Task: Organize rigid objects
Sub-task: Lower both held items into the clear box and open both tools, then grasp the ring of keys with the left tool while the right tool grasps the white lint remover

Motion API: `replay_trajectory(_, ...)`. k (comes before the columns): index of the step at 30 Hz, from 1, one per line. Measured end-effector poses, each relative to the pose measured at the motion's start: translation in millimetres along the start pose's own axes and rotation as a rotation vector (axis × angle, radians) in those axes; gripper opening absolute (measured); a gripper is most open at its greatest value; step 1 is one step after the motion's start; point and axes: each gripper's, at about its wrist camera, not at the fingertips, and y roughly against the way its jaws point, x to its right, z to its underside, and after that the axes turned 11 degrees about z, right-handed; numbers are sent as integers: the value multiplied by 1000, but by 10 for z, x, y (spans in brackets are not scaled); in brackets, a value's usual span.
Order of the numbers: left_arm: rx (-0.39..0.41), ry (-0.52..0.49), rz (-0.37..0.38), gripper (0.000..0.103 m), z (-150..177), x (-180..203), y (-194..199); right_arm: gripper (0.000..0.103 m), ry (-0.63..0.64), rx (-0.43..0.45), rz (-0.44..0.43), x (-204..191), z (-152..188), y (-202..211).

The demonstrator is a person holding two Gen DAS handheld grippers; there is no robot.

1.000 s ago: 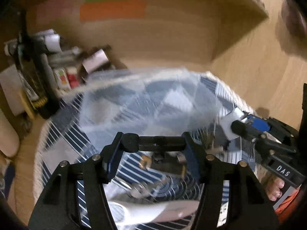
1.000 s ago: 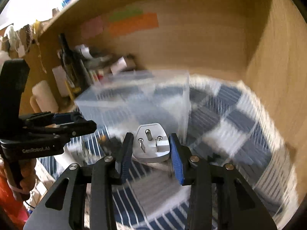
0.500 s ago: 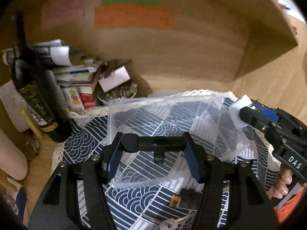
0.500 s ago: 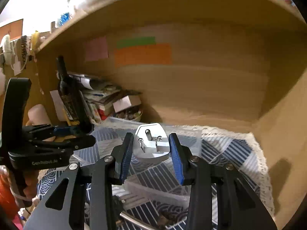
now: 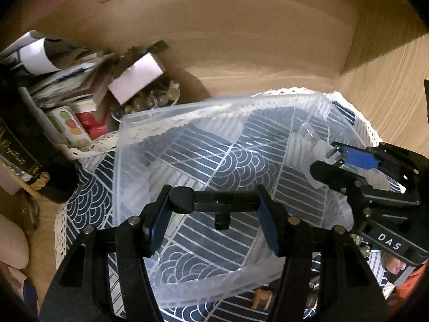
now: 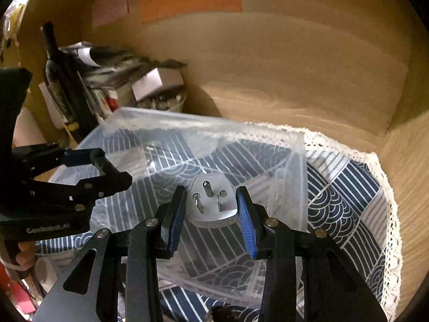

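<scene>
A clear plastic bin [image 5: 187, 123] stands on the blue patterned cloth; it also shows in the right wrist view [image 6: 214, 134]. My left gripper [image 5: 214, 204] is shut on a black bar-shaped part with a small knob [image 5: 219, 204], held over the bin. My right gripper [image 6: 211, 206] is shut on a white three-pin plug adapter [image 6: 210, 201], held over the bin's right side. In the left wrist view the right gripper [image 5: 335, 161] shows at the right with the adapter [image 5: 319, 150]. The left gripper [image 6: 88, 166] shows at the left in the right wrist view.
A dark wine bottle [image 6: 61, 80], stacked books and papers [image 5: 67, 80], a white box [image 5: 136, 77] and a bowl of small round items [image 5: 150, 102] crowd the back left. Wooden walls [image 6: 295, 67] enclose the back and right. Small metal items [image 5: 313, 284] lie near the bin's front.
Both grippers have moved forward and down over the bin, which now fills more of both views. Each still holds its object.
</scene>
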Motion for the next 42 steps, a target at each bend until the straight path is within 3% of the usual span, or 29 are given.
replay_trajectory(7,-14,-16,-27,60,-26,40,-95,35,37,-20,50,-64,6,-42)
replay_trajectory(15,15,-8,-32,72,-6,63,60,35,23,-4,42,-60,-19,32)
replay_trajectory(18,65,-20,-45,85,49,105,278,36,18,21,19,-66,-5,183)
replay_trajectory(21,114,-35,-75,90,136,142,466,36,19,49,5,-100,30,348)
replay_trajectory(30,154,-11,-104,96,686,70,946,40,57,87,-92,-398,355,757)
replay_trajectory(42,122,131,-146,96,1639,-381,1337,41,168,-22,-274,-1221,985,775)
